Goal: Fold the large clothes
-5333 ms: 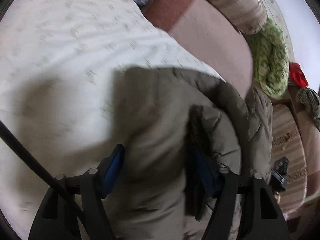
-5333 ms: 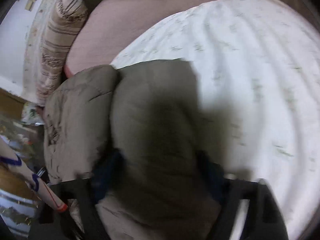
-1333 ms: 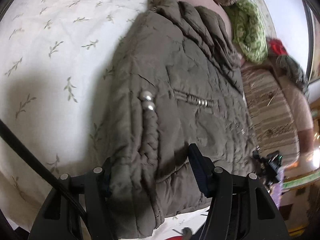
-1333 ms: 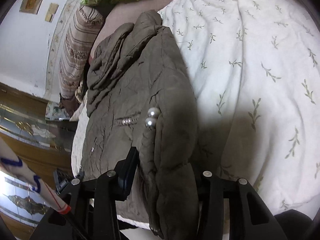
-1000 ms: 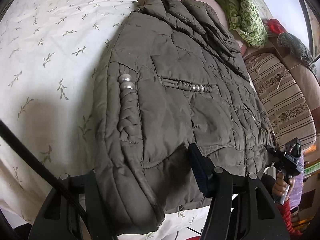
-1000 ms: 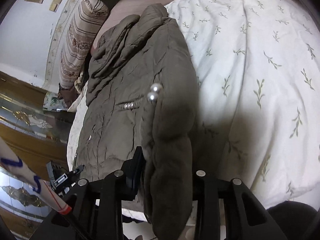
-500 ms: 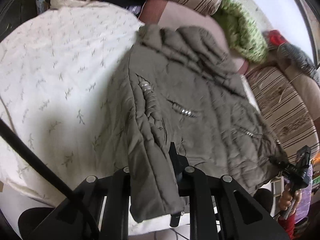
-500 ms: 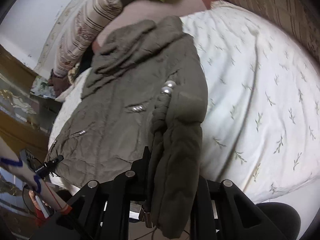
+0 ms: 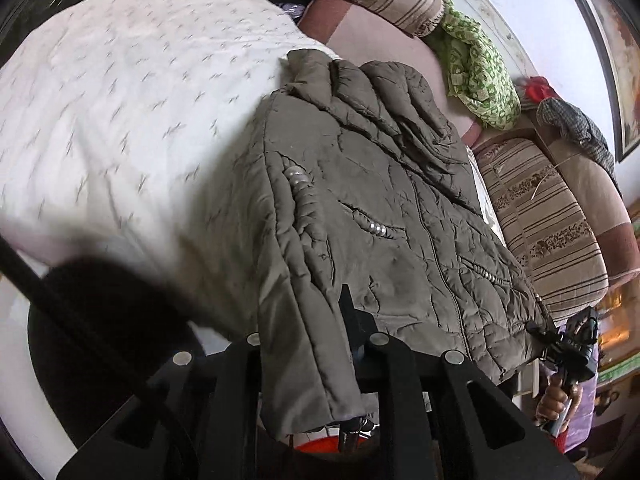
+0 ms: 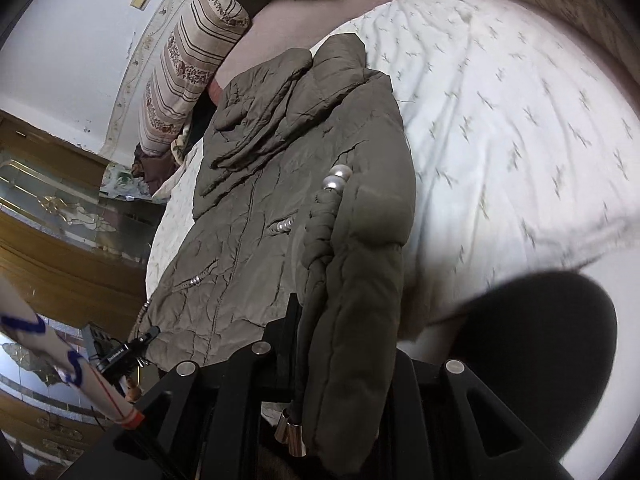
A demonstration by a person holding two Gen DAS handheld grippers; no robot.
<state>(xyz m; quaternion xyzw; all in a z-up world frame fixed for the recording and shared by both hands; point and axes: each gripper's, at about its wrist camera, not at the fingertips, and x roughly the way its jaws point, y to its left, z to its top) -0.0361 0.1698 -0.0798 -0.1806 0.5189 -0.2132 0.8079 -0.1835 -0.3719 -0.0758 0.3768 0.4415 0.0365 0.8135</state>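
Both the left gripper [image 9: 308, 344] and right gripper [image 10: 340, 344] clench the jacket [image 9: 372, 200] hem at the bed [image 9: 120, 120] edge; folding looks barely begun.

The jacket [image 9: 384, 216] is quilted olive cloth with a faint sheen, creased all over, trimmed with a braided cord and glossy pearl-like beads [image 10: 338, 176] (plastic, perhaps; the blur hides it). At lower centre, matt black plastic fingers [image 9: 404, 400] carry shiny metal screws. The bedcover [image 9: 120, 112] at upper left is matt white cotton-like cloth with sprigs. Glossy wood panelling [image 10: 60, 264] stands at left.
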